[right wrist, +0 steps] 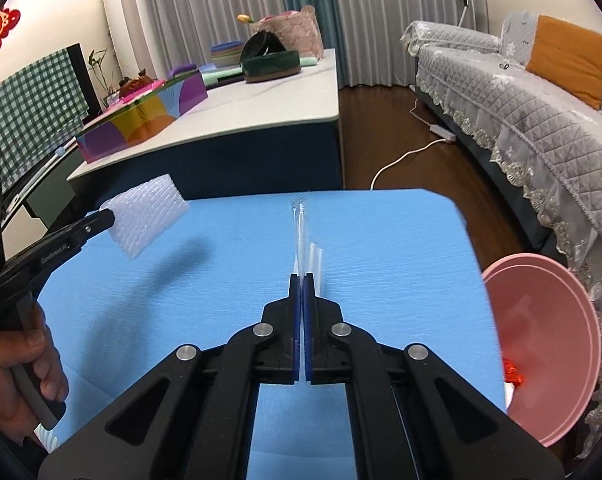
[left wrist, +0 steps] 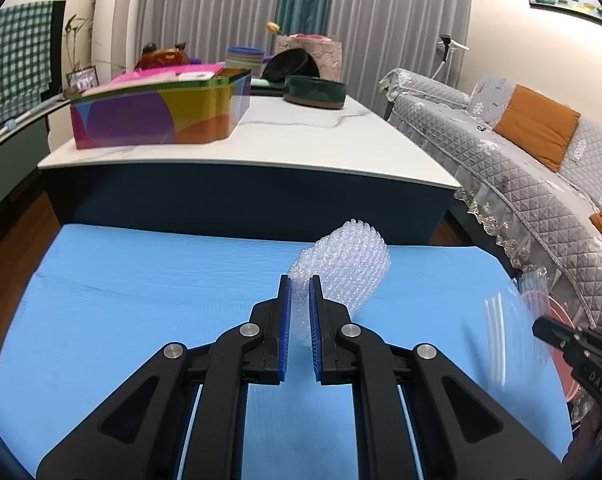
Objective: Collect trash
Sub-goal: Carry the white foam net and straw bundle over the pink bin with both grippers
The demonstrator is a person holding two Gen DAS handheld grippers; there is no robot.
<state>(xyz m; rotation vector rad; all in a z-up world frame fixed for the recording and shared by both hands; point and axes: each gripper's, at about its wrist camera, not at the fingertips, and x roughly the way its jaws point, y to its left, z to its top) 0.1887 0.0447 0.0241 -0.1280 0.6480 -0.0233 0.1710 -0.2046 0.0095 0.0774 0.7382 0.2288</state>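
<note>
My left gripper (left wrist: 299, 282) is shut on a piece of clear bubble wrap (left wrist: 347, 264) and holds it above the blue mat (left wrist: 141, 300). The bubble wrap (right wrist: 149, 214) and the left gripper (right wrist: 108, 216) also show in the right wrist view, at the left. My right gripper (right wrist: 302, 278) is shut on a clear plastic zip bag (right wrist: 303, 236), seen edge-on above the mat (right wrist: 381, 260). In the left wrist view the bag (left wrist: 509, 332) is a blurred clear sheet at the right, with the right gripper (left wrist: 541, 326) behind it. A pink basin (right wrist: 549, 344) stands off the mat's right edge.
A white-topped table (left wrist: 301, 136) stands behind the mat with a colourful box (left wrist: 157, 112), a dark green round container (left wrist: 315, 90) and other items. A grey quilted sofa (right wrist: 521, 100) with orange cushions runs along the right. A white cable (right wrist: 405, 156) lies on the wooden floor.
</note>
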